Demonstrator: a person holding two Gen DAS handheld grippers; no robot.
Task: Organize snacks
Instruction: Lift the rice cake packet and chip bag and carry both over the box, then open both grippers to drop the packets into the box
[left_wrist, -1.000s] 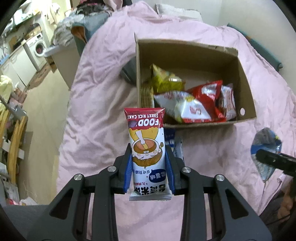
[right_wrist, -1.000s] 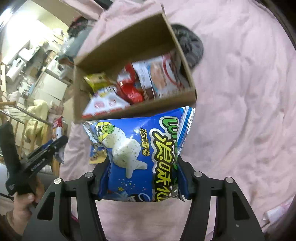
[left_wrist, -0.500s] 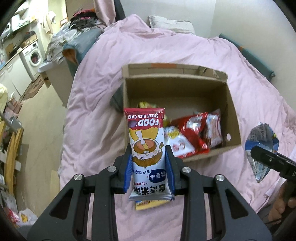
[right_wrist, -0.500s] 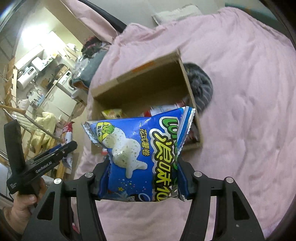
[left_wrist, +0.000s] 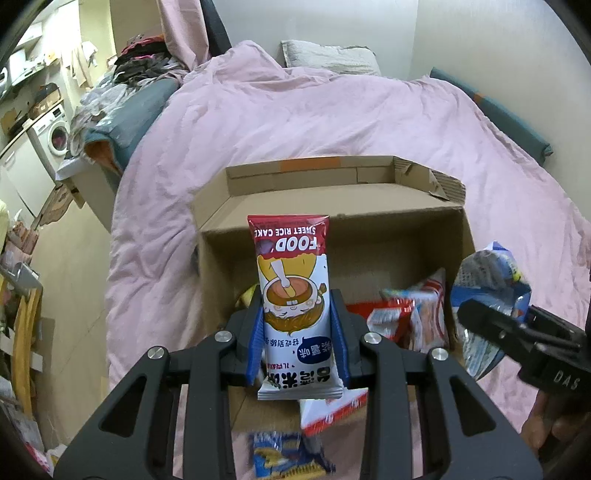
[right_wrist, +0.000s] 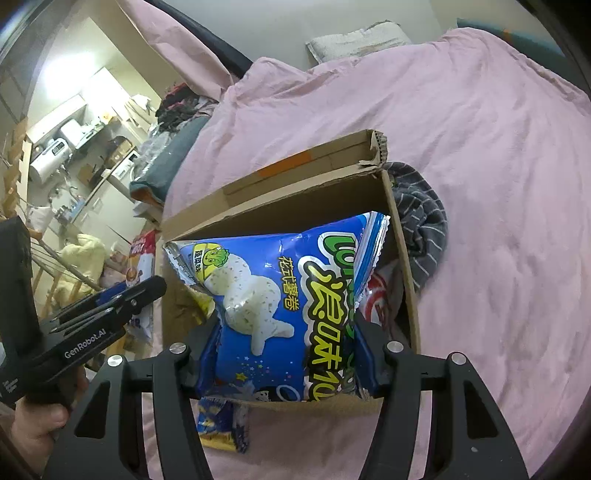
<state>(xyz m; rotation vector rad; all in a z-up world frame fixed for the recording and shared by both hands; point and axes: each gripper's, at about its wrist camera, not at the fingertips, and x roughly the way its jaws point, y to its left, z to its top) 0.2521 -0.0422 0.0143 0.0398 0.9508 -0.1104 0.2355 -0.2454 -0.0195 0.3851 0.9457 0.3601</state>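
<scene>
My left gripper (left_wrist: 297, 332) is shut on a tall rice cake packet (left_wrist: 291, 288), red on top and white below, held upright over the near left part of an open cardboard box (left_wrist: 332, 206). The box stands on a pink bed and holds several red and white snack bags (left_wrist: 410, 317). In the right wrist view, my right gripper (right_wrist: 284, 354) is shut on a puffy blue chip bag (right_wrist: 280, 295) above the same box (right_wrist: 295, 177). Each gripper shows in the other's view: the right one with its blue bag (left_wrist: 487, 295), the left one (right_wrist: 110, 302).
A small blue and yellow snack packet (left_wrist: 284, 458) lies on the pink cover (left_wrist: 295, 110) in front of the box, also the blue packet (right_wrist: 221, 424) below my right gripper. A dark striped cloth (right_wrist: 421, 221) lies against the box's right side. Piled clothes and a washing machine (left_wrist: 55, 133) are at left.
Both grippers have drawn back and lifted with their packets, so the box now sits lower and nearer in both views. The right gripper has come closer to the left one.
</scene>
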